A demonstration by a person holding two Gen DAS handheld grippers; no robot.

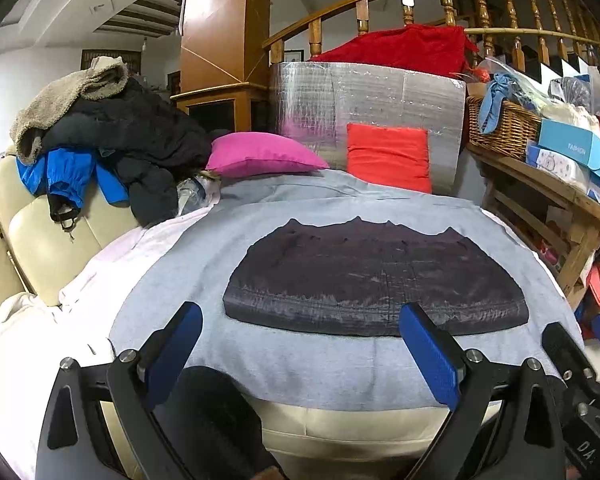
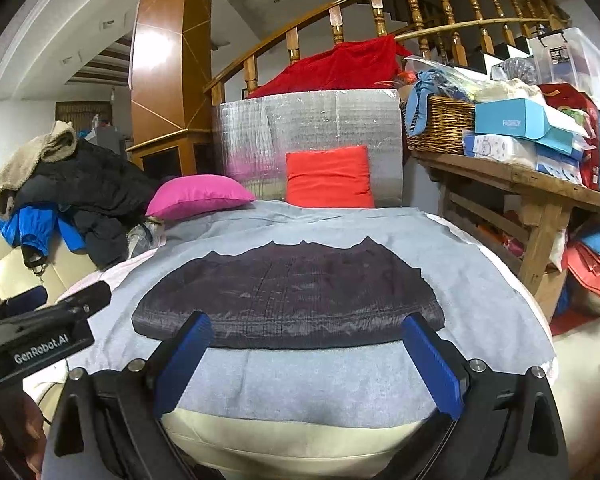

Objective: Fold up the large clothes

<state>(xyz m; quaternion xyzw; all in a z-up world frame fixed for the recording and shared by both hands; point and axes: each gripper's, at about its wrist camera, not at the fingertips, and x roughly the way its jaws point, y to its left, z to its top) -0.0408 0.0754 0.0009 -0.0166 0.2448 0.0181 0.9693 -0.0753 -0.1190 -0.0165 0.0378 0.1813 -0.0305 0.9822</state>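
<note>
A dark purple-black quilted garment [image 1: 374, 278] lies folded flat on a grey cloth [image 1: 284, 356] spread over a cream sofa seat; it also shows in the right wrist view [image 2: 288, 292]. My left gripper [image 1: 302, 352] is open and empty, just short of the garment's near edge. My right gripper [image 2: 306, 360] is open and empty, its blue pads either side of the garment's near edge. The right gripper [image 1: 580, 344] shows at the right edge of the left wrist view. The left gripper [image 2: 60, 312] shows at the left of the right wrist view.
A pile of dark, blue and beige clothes [image 1: 100, 140] sits on the sofa's left. A pink pillow [image 1: 264, 154] and an orange pillow [image 1: 388, 156] lean at the back. A wooden table [image 2: 516, 188] with a wicker basket [image 2: 440, 128] and boxes stands right.
</note>
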